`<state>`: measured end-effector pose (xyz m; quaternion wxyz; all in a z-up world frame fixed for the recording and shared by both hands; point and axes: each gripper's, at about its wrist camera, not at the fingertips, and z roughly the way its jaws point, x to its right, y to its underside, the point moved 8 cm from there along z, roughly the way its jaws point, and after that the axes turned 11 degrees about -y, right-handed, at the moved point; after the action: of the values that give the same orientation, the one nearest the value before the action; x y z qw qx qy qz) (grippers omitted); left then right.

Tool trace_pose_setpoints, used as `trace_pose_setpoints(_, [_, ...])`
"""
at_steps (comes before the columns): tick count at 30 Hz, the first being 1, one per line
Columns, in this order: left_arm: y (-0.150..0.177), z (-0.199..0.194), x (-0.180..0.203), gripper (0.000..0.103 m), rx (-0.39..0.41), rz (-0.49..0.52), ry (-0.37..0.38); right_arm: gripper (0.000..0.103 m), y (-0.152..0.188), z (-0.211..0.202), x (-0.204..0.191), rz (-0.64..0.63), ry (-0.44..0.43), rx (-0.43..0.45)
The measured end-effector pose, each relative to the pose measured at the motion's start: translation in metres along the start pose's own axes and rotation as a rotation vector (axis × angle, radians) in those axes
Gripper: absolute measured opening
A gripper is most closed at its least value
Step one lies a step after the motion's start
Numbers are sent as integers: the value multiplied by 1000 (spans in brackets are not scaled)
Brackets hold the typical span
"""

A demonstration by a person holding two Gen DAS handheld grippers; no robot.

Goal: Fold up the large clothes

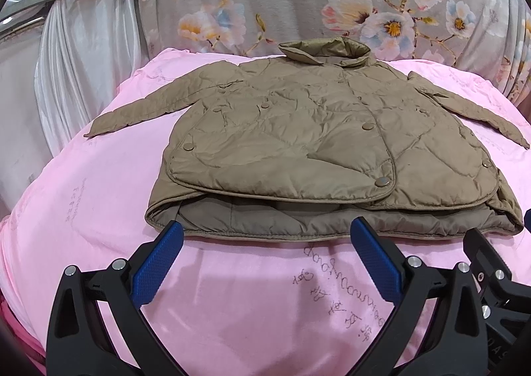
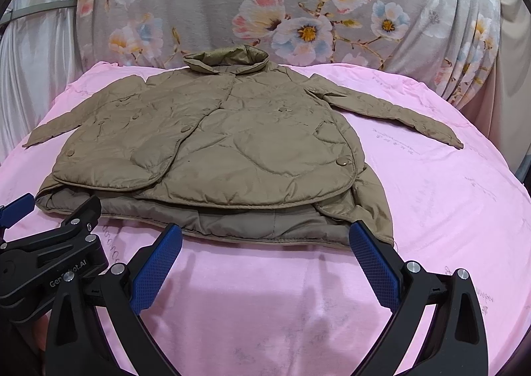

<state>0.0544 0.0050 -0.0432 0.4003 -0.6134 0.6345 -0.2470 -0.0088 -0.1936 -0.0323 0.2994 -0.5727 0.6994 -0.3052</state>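
Left gripper (image 1: 265, 233) gapes wide, empty, its blue pads just short of the near hem of a khaki quilted jacket (image 1: 298, 143) lying front-up, snapped shut, sleeves spread on a pink quilt (image 1: 232, 293). Its right hem corner is cut off by the other gripper's frame.

Right gripper (image 2: 265, 236), equally wide and empty, sits at the hem's right half; jacket (image 2: 215, 143) dead ahead, the left gripper hiding its left corner.

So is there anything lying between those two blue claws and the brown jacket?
Nothing visible. Only bare pink quilt separates the open left gripper and open right gripper from the jacket, whose near hem sits at their fingertips.
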Motion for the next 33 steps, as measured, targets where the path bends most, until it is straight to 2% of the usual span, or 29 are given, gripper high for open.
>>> trace_pose_setpoints(33, [2,2,0,98,-6,4,1,98,-1,-1,0,-1,-1,1])
